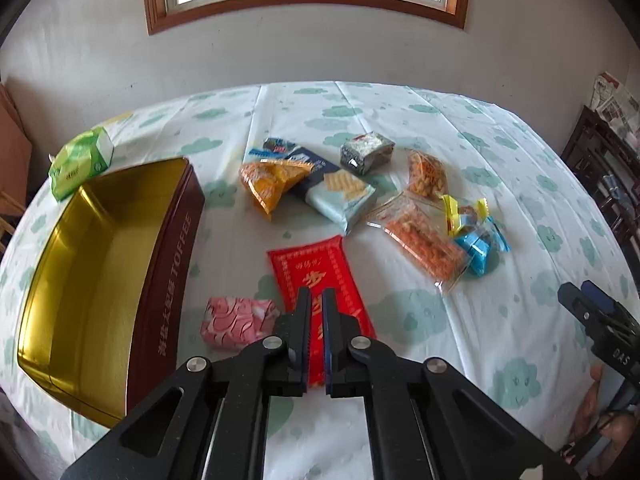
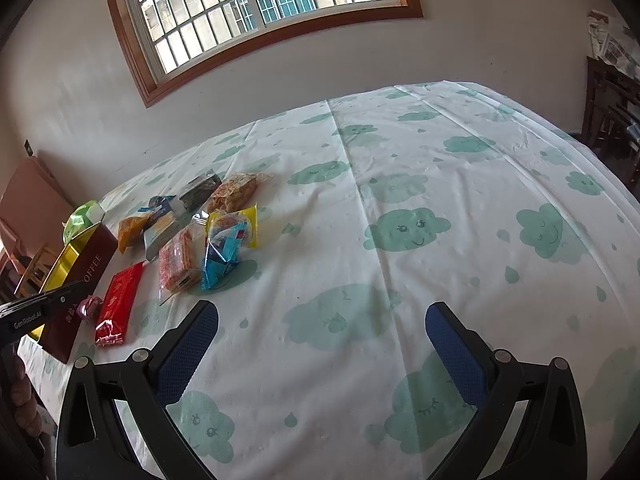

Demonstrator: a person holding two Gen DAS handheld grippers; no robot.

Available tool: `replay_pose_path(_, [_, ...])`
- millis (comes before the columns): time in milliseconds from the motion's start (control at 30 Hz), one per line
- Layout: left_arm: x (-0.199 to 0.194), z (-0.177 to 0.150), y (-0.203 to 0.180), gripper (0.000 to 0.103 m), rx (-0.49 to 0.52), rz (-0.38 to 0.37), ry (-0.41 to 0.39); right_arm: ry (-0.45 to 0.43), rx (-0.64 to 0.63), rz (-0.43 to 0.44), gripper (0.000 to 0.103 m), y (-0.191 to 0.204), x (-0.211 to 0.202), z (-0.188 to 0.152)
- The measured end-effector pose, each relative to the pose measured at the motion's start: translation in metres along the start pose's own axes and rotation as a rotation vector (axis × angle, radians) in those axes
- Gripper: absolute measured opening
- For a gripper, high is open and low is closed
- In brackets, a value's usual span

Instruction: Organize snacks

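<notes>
An open maroon toffee tin [image 1: 100, 264] with a gold inside stands empty at the left; it also shows in the right wrist view [image 2: 86, 268]. Several snack packets lie on the cloth: a red packet [image 1: 316, 276], a pink one [image 1: 236, 320], an orange one [image 1: 272, 180], a pale blue cracker pack [image 1: 340, 196], a dark pack [image 1: 366, 152], clear packs of orange snacks [image 1: 420, 240], and small yellow and blue sweets [image 1: 476, 228]. My left gripper [image 1: 317, 300] is shut and empty above the red packet. My right gripper [image 2: 320, 320] is open and empty over bare cloth.
A green tissue pack [image 1: 80, 160] lies behind the tin. The table carries a white cloth with green clouds [image 2: 440, 200]. A wall with a window [image 2: 256, 12] is behind. Dark wooden furniture [image 1: 600, 168] stands at the right.
</notes>
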State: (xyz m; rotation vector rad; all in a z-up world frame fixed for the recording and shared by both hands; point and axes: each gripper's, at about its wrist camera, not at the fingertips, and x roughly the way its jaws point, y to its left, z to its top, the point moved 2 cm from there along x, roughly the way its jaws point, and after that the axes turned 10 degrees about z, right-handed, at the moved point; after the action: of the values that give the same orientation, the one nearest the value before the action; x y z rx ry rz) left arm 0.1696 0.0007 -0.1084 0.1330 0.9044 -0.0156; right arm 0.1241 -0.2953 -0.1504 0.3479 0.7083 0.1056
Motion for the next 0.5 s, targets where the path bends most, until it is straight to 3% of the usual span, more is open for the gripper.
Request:
replay_pose_path(100, [0.004,-0.001,0.006,0.006,-0.026,-0.036,0.019,-0.003,-0.002,-0.002,0.103,0.000,-0.001,0.000])
replay_pose_path(133, [0.007,0.002,0.009,0.019,-0.042,-0.059,0.032,-0.003,-0.002,-0.001,0.103,0.000,0.000,0.000])
replay_pose_path(167, [0.012,0.005,0.010,0.034,-0.050,-0.085,0.057,-0.002,-0.003,0.001,0.103,0.000,-0.001,0.000])
replay_pose_path(200, [0.020,0.009,0.011,0.077,-0.060,-0.107,0.087,-0.002,-0.004,0.003,0.103,0.000,-0.001,0.000])
replay_pose_path(233, [0.026,0.012,0.011,0.099,-0.069,-0.118,0.102,-0.002,-0.004,0.006,0.103,0.000,-0.001,0.000])
replay_pose_path(367, [0.041,0.020,0.001,0.097,-0.038,-0.071,0.108,-0.004,-0.002,0.017,0.103,0.000,-0.001,0.000])
replay_pose_path(433, [0.052,0.020,-0.009,0.095,0.020,0.015,0.137,-0.003,-0.002,0.019,0.103,0.000,-0.001,0.000])
replay_pose_path(500, [0.055,0.018,-0.017,0.085,0.048,0.024,0.144,-0.001,-0.003,0.021,0.103,0.000,-0.001,0.000])
